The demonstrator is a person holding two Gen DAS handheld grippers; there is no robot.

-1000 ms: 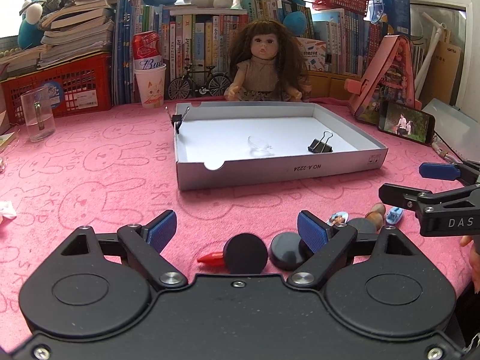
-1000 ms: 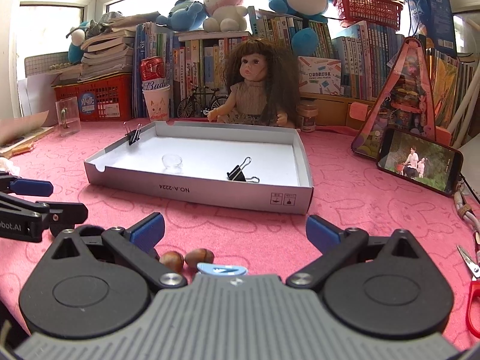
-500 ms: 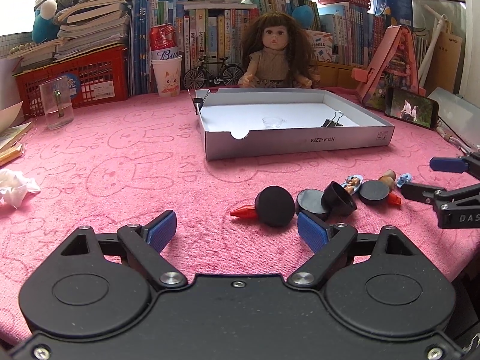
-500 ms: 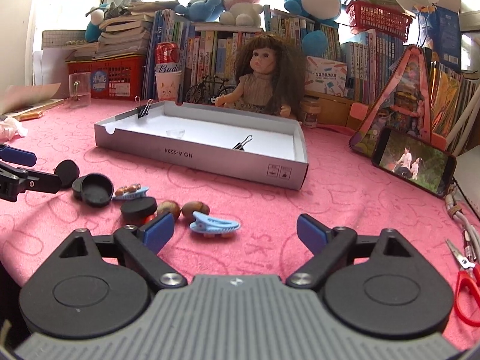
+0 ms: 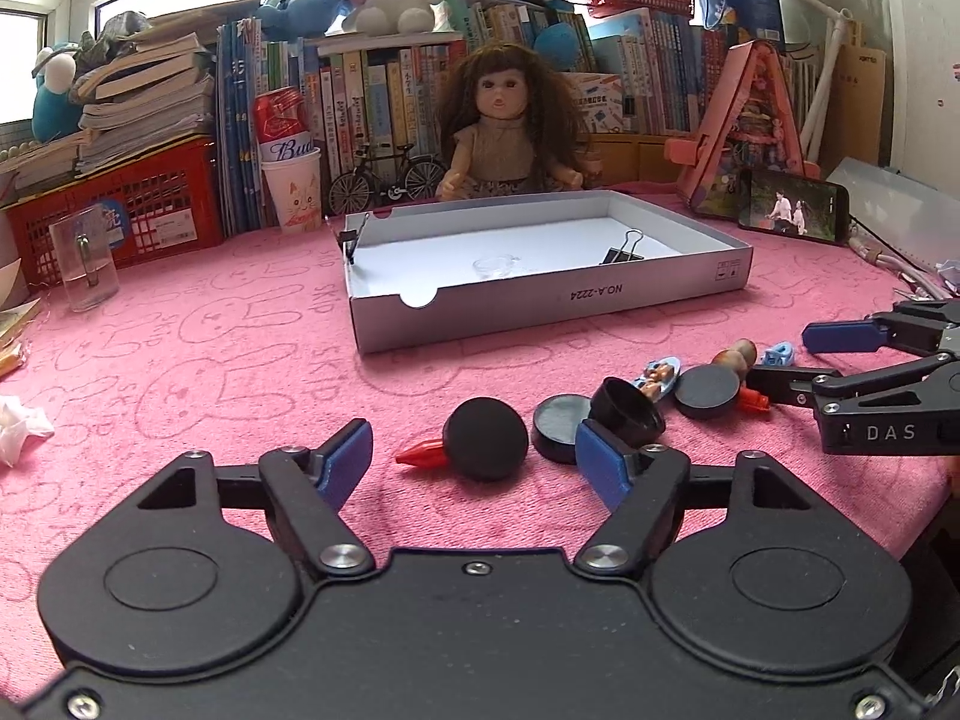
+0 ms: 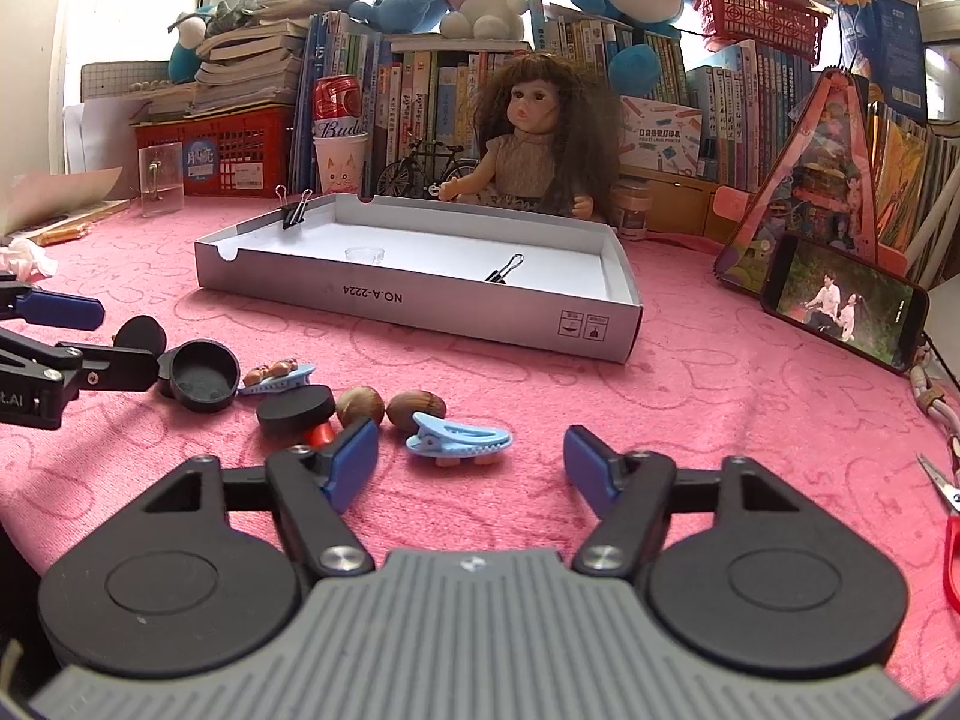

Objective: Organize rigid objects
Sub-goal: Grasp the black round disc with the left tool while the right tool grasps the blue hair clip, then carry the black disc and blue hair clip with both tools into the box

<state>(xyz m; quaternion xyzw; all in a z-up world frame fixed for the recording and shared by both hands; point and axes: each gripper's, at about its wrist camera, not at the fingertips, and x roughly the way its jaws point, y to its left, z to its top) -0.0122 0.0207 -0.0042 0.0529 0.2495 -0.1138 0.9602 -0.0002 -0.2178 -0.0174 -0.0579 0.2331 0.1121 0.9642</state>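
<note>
Left hand-held gripper (image 5: pixel 474 465) is closing with the round black cap (image 5: pixel 486 447) at 12 o'clock, not pinched yet. Right hand-held gripper (image 6: pixel 471 459) is closing too, blue hair clip (image 6: pixel 459 439) just ahead. Pickup step; next, into the white box (image 5: pixel 540 306) on the pink desk (image 5: pixel 210 372)

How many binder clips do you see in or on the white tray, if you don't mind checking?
2: one binder clip is clamped upright on the tray's far-left rim, and another binder clip lies on the tray floor toward its right side. None seem hidden.
</note>
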